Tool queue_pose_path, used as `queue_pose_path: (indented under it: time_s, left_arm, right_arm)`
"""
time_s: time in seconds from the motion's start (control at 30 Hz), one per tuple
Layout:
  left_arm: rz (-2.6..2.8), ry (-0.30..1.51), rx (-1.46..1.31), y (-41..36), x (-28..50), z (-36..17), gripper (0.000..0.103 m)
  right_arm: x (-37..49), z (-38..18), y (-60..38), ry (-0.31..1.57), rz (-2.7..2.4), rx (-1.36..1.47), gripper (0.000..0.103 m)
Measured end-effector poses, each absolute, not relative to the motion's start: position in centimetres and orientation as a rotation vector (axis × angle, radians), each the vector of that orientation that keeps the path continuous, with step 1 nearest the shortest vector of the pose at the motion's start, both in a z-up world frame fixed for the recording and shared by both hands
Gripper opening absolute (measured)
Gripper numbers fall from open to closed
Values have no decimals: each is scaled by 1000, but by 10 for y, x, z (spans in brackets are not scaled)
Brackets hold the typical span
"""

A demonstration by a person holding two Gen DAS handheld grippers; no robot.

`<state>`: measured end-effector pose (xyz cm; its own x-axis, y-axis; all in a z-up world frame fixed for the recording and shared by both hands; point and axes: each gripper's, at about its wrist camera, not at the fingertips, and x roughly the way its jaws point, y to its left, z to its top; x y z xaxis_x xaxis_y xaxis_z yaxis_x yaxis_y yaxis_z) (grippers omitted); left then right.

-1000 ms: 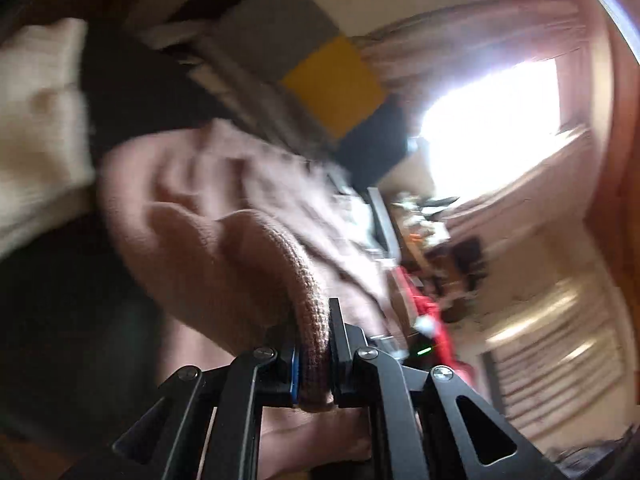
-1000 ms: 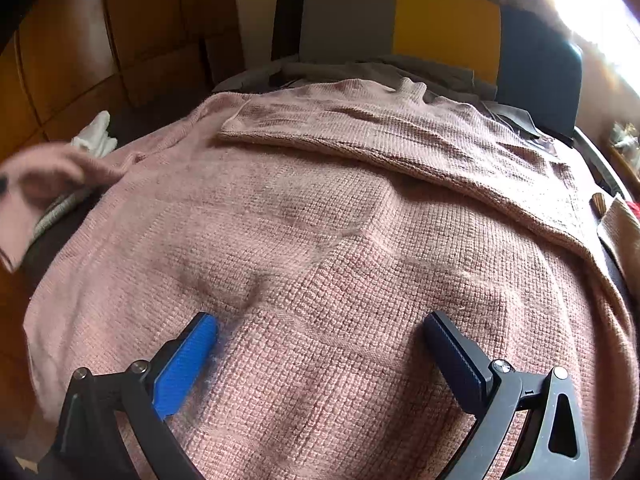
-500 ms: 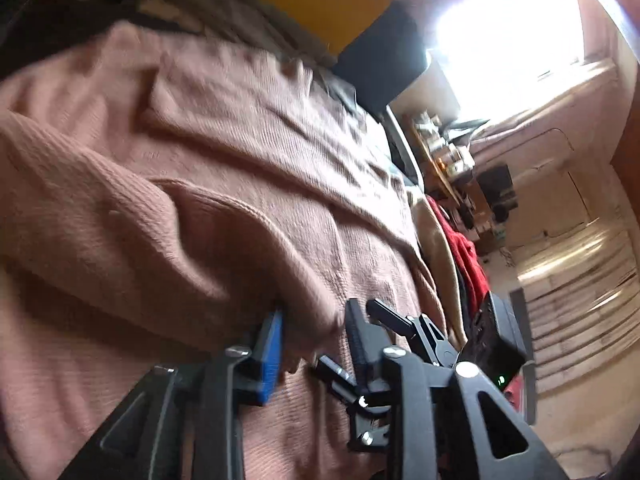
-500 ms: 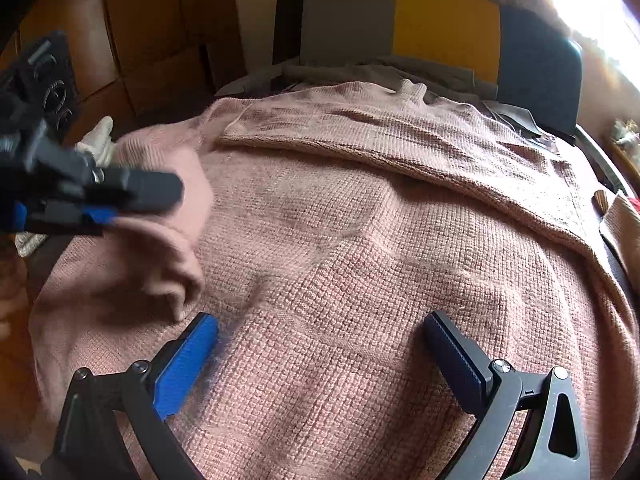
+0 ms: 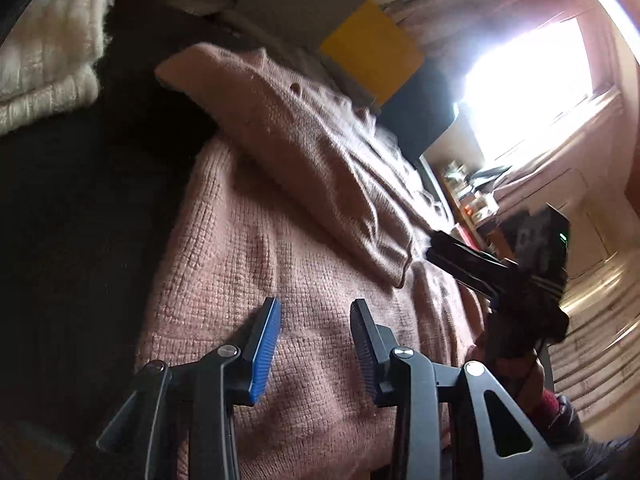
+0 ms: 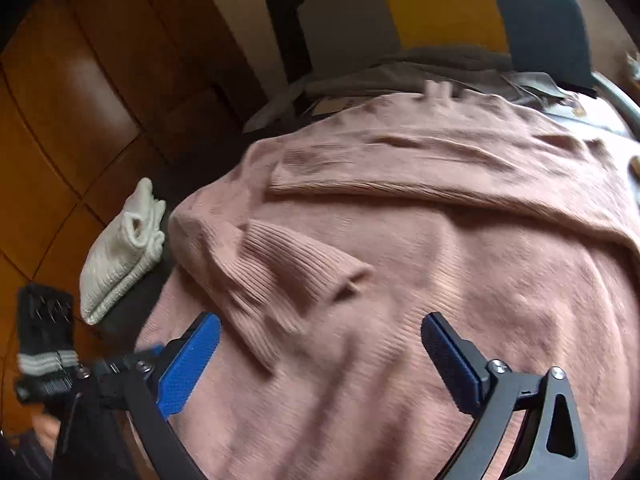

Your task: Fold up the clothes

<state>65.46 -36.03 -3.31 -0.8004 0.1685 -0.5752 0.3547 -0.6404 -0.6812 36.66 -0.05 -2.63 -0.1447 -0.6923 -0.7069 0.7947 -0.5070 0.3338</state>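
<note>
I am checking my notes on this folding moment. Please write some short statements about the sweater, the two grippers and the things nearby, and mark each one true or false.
1. The left gripper is clamped on the pink sweater. False: its jaws stand apart, with nothing between them.
2. The right gripper is open above the sweater. True.
3. A ribbed sleeve cuff lies folded across the sweater's body. True.
4. The cream knit garment lies on top of the pink sweater. False: it lies beside it, on the dark surface.
5. A cushion with a yellow panel is behind the sweater. True.
</note>
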Motion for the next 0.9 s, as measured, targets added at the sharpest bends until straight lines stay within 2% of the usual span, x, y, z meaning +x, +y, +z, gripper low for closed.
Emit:
queue_pose_path:
  time_s: [0.17, 0.23, 0.27, 0.3, 0.33, 0.43, 0.5, 0.8, 0.9]
  left_arm:
    - [-2583, 1305, 951, -364, 651, -42, 35]
    - [-2581, 1309, 957, -364, 650, -40, 32]
    - [-2579, 1311, 960, -364, 650, -39, 32]
    - [-2578, 1313, 963, -364, 650, -38, 31]
    - [-2577, 1315, 966, -364, 649, -37, 31]
    - [-2573, 1321, 975, -364, 649, -33, 37]
    - [-2577, 1300, 979, -365, 645, -29, 37]
    - [-2621, 1248, 955, -385, 578, 1, 40]
    - [-2626, 1190, 947, -386, 552, 1, 41]
  right_arm:
    - [363, -40, -47, 251, -1855, 1090, 90]
    - [362, -45, -58, 302, -1887, 1097, 78]
    - [366, -44, -64, 352, -1908, 1070, 56]
    - [369, -43, -68, 381, -1898, 1060, 24]
    - [373, -41, -73, 436, -1894, 1040, 12]
    - [385, -31, -88, 599, -1878, 971, 11]
    - [394, -6, -94, 696, -1870, 866, 11]
    - [379, 175, -103, 815, -1998, 399, 11]
    - [363, 213, -108, 851, -2042, 323, 11]
